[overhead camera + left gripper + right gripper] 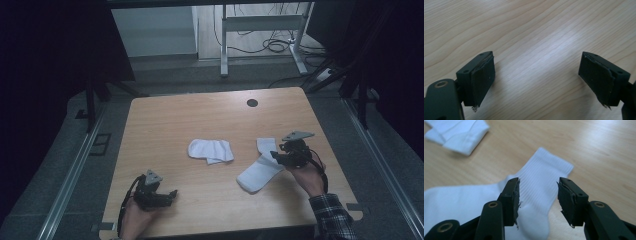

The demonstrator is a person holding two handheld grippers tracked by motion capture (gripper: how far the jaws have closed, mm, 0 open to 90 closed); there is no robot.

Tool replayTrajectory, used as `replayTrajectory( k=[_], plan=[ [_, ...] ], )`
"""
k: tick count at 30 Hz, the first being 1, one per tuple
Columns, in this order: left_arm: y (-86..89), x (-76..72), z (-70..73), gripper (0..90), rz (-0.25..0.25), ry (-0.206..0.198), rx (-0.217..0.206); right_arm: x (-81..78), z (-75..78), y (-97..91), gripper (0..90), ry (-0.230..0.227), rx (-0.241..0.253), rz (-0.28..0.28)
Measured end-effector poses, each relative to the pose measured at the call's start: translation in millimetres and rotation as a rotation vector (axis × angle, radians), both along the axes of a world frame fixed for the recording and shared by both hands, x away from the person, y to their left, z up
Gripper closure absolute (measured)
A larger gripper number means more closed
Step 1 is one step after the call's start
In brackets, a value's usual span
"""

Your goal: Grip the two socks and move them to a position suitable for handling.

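High view shows a wooden table [165,125] with a dark round hole [252,103] near its far edge. Two white socks lie on it. A flat sock [260,170] lies bent at the heel to the right of the middle, its cuff toward the far side and its foot running toward the person. A folded sock [211,150] sits near the middle of the table, just left of the flat one and apart from it.

At the near left corner the left gripper [172,193] rests low over bare wood, well apart from both socks. In the left gripper view its jaws stand wide apart with only the wood grain between them.

Over the flat sock's heel the right gripper [273,156] hangs in a hand with a plaid sleeve [332,215]. In the right gripper view [537,200] the jaws stand partly apart above the ribbed cuff, pressing on nothing, with the folded sock [459,135] farther off at the upper left.
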State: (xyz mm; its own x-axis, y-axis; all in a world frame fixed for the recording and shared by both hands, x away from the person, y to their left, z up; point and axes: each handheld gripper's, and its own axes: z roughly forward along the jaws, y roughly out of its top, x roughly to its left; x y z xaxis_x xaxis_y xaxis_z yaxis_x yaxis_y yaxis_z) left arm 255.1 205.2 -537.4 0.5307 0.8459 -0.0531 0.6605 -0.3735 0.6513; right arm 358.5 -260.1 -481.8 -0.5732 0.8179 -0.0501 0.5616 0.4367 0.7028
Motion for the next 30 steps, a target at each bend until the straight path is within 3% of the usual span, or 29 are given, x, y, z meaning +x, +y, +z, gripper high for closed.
replayTrajectory(
  k=[6, 8, 10, 14, 16, 21, 27, 30],
  plan=[
    [-16.6, -1.7, 11.3, 22.2, -0.048, -0.019, -0.052, -12.6, -15.8, 2.2, 48.9, 0.022, 0.014, 0.043],
    [-30.8, -2.2, 17.2, 23.1, -0.086, -0.036, -0.074, -14.6, -23.5, 2.4, 45.1, 0.041, 0.011, 0.052],
    [-37.1, -2.0, 19.2, 23.1, -0.103, -0.043, -0.070, -15.0, -26.1, 2.7, 43.0, 0.045, 0.005, 0.050],
    [-62.1, -0.2, 22.8, 21.5, -0.150, -0.058, -0.080, -14.6, -39.5, 5.8, 33.8, 0.050, -0.088, 0.044],
    [-69.7, 1.3, 22.8, 20.4, -0.157, -0.057, -0.091, -14.7, -41.8, 7.0, 31.9, 0.052, -0.112, 0.042],
    [-91.9, 7.9, 21.5, 16.3, -0.174, -0.052, -0.112, -20.0, -43.0, 12.1, 28.5, 0.053, -0.103, 0.037],
    [-121.4, 18.1, 13.6, 13.8, -0.186, -0.034, -0.120, -31.3, -43.8, 28.7, 27.4, 0.091, -0.066, 0.069],
    [-137.8, 20.8, 8.9, 14.1, -0.193, -0.033, -0.113, -34.9, -35.9, 36.1, 28.2, 0.079, -0.042, 0.104]
  ],
)
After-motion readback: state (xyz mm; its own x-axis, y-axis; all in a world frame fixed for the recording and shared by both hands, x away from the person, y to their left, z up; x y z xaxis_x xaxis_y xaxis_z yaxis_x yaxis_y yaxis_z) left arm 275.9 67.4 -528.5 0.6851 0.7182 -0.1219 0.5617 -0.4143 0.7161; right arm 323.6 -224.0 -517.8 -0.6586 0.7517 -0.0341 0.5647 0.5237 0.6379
